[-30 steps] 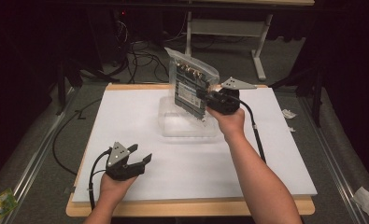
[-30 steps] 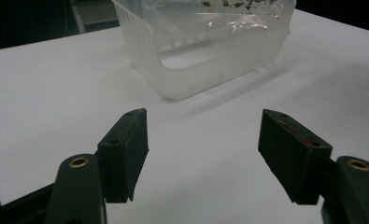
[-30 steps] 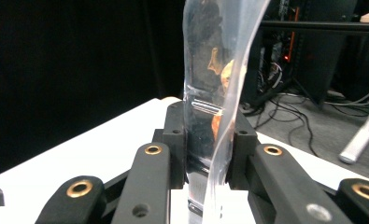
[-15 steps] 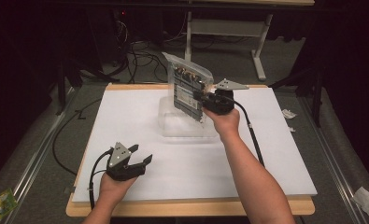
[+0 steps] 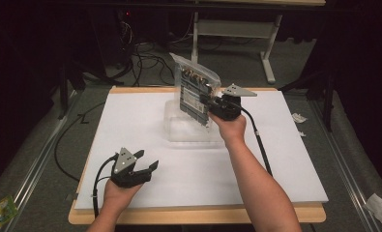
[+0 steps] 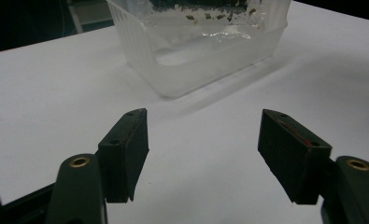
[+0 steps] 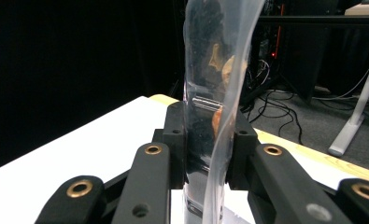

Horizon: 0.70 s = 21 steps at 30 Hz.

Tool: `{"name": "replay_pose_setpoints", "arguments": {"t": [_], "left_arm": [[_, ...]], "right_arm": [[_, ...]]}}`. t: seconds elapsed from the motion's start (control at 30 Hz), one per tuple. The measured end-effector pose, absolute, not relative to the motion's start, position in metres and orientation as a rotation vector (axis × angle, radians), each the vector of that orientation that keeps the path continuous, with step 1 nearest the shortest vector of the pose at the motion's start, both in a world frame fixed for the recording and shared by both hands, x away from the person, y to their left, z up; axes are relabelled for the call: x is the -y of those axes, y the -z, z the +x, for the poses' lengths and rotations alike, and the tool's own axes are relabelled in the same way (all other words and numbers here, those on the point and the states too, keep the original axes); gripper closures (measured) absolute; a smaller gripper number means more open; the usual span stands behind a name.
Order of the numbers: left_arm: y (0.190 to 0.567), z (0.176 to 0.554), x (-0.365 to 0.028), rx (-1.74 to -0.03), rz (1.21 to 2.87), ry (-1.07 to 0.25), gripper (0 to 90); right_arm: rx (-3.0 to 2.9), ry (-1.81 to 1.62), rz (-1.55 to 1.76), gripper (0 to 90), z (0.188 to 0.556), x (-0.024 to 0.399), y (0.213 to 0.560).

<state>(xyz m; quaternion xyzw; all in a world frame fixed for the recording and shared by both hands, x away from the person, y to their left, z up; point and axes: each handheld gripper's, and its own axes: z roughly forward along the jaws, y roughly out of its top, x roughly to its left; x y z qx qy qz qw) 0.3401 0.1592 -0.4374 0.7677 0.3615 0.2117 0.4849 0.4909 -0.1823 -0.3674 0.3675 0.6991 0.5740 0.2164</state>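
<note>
Up above the clear tub (image 5: 191,126), the right gripper (image 5: 213,102) is pinching a bag (image 5: 194,92) and holding it in the air. Its jaws are squeezing tight on the bag's edge, one on each side, as the right gripper view shows (image 7: 205,135). The bag (image 7: 215,93) is see-through plastic with dark stuff and some small brown bits inside. It is standing almost straight up, and its bottom is hanging just over the tub's open top. The tub is sitting on the white sheet (image 5: 130,125) that is covering the table (image 5: 193,215), near the far middle.

The left gripper (image 5: 142,162) is resting on the sheet near the front left, well away from the tub. Its jaws are spread wide apart and are holding nothing (image 6: 203,144). In the left gripper view the tub (image 6: 196,51) is sitting ahead of those jaws, with small dark flecks sticking to its inside wall.
</note>
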Motion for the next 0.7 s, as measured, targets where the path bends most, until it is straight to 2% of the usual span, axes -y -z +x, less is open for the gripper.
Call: {"name": "replay_pose_setpoints", "arguments": {"t": [0.4, 0.7], "left_arm": [[0.438, 0.342, -0.16, -0.883, 1.864, -0.511, 33.9], [0.439, 0.343, -0.161, -0.88, 1.869, -0.501, 33.9]], "right_arm": [[-2.001, -1.645, 1.055, 75.3, 0.499, 0.169, 0.385], [-1.944, -1.674, 1.203, 73.0, 0.504, 0.181, 0.399]]}}
